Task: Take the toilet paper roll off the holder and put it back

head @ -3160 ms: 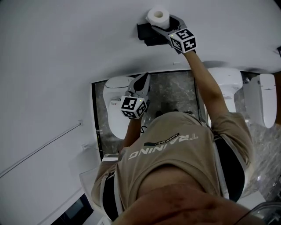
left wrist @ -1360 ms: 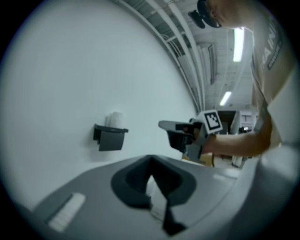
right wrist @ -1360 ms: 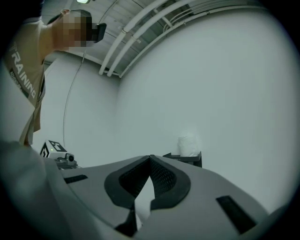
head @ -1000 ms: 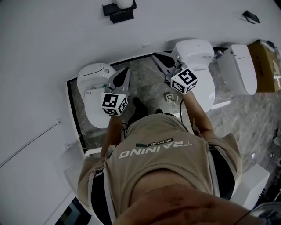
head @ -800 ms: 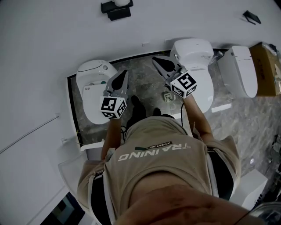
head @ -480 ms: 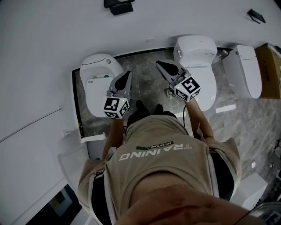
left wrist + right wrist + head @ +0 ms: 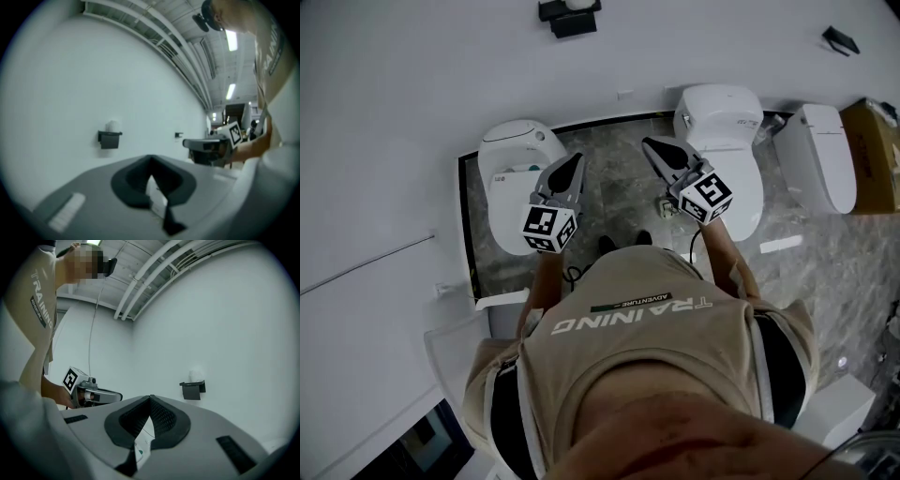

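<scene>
Three toilets [image 7: 724,122] stand below the left gripper [image 7: 575,161] and right gripper [image 7: 650,145], both closed empty, roll [image 7: 197,374] on holder [image 7: 193,390] well apart

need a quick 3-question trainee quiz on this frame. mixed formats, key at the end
1. True or false: the roll sits on the holder.
2. The right hand-held gripper is: A) shut on the roll; B) shut and empty; C) wide open.
3. What does the left hand-held gripper hold?
Key: 1 true; 2 B; 3 nothing, it is shut and empty.
</scene>
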